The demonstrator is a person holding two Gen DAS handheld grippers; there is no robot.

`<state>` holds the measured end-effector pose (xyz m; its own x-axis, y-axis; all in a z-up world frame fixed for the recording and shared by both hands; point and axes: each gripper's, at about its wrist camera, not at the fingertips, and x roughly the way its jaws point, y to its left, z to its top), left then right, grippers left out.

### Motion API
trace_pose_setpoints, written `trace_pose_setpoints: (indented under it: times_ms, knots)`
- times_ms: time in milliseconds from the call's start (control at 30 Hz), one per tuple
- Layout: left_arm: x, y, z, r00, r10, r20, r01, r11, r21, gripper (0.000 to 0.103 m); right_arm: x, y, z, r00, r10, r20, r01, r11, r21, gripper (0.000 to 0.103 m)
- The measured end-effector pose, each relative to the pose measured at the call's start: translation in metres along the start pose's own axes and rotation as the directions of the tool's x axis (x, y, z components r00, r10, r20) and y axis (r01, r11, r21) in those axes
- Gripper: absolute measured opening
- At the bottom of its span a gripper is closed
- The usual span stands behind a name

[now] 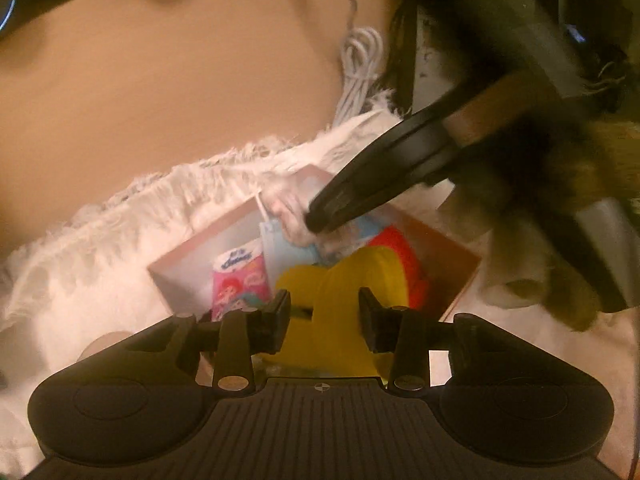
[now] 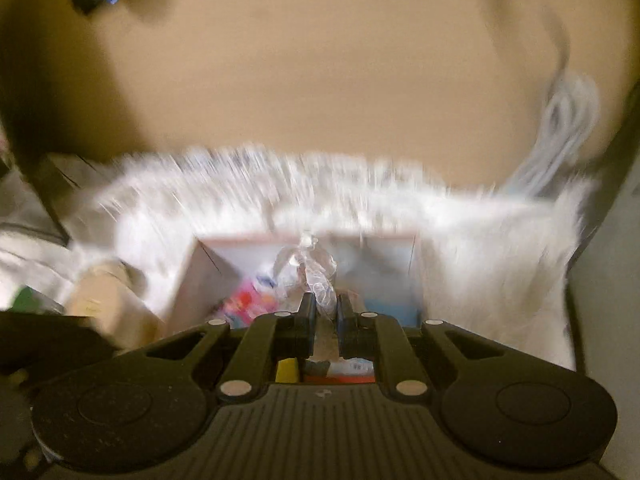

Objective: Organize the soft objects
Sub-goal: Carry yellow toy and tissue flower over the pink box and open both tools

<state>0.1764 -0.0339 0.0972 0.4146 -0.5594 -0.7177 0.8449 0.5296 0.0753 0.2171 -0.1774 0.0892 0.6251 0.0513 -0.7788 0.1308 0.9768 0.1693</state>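
A pink-rimmed cardboard box (image 1: 176, 268) sits on a white fluffy rug (image 1: 100, 264). Inside lie a yellow soft toy (image 1: 336, 276), a red-orange soft thing (image 1: 400, 252), a pink cartoon tissue pack (image 1: 236, 280) and a pale blue packet (image 1: 280, 248). My left gripper (image 1: 324, 320) hangs over the box's near side with its jaws open either side of the yellow toy, a gap showing at the left pad. My right gripper (image 2: 325, 312) is shut on a crinkled clear plastic bag (image 2: 316, 276) above the box (image 2: 192, 276). From the left wrist view it (image 1: 320, 220) reaches in from the upper right.
A coiled white cable (image 1: 360, 64) lies on the tan floor (image 1: 180, 80) past the rug's fringe. Something brown and furry (image 1: 540, 220) fills the right side beside the right gripper's handle. A tan cardboard item (image 2: 104, 304) sits left of the box.
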Motion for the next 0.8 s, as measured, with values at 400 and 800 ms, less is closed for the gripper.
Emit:
trace_pose_setpoints:
  times_ms: [400, 800]
  knots:
    - [0.004, 0.009, -0.012, 0.998, -0.046, -0.041, 0.040, 0.988, -0.152, 0.051, -0.024, 0.002, -0.011, 0.998, 0.031, 0.052, -0.033, 0.999, 0.022, 0.036]
    - [-0.093, 0.042, -0.048, 0.978, -0.036, 0.206, 0.103, 0.941, -0.324, 0.049, -0.111, -0.001, -0.070, 0.946, -0.123, 0.301, 0.139, 0.990, -0.032, 0.054]
